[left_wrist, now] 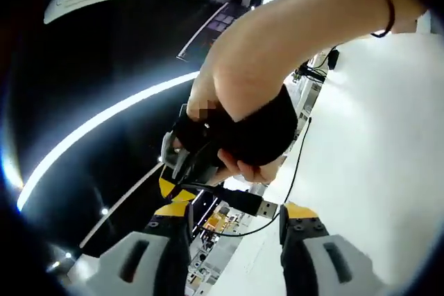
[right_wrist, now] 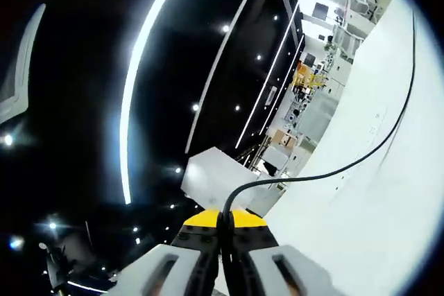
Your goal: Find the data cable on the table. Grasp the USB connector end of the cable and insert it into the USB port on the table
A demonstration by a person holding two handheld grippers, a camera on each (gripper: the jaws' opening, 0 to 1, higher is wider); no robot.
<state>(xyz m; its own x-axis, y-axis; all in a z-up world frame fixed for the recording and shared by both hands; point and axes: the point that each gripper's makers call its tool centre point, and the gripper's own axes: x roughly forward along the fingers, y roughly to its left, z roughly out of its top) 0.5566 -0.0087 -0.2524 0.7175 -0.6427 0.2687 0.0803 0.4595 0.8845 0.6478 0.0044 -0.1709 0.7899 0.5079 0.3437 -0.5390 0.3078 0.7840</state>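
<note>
The cable's USB connector (left_wrist: pixel 258 206), a black plug with a silver metal end, pokes out to the right between the jaws of my open left gripper (left_wrist: pixel 237 211) without touching either jaw. My right gripper (left_wrist: pixel 182 186), held in a person's hand (left_wrist: pixel 243 129), comes in from above and grips the plug's back end. The right gripper (right_wrist: pixel 225 218) is shut on the black cable (right_wrist: pixel 326 171), which leaves its yellow tips and curves away over the white table (right_wrist: pixel 374 199). A thin loop of the cable (left_wrist: pixel 298 161) hangs over the white table (left_wrist: pixel 381 143).
A white boxy object (right_wrist: pixel 216 177) sits just beyond my right gripper's tips. Both views are rolled: a dark ceiling with light strips (left_wrist: pixel 104 119) takes the left side, and distant lab benches and equipment (right_wrist: pixel 316 81) line the table's far edge.
</note>
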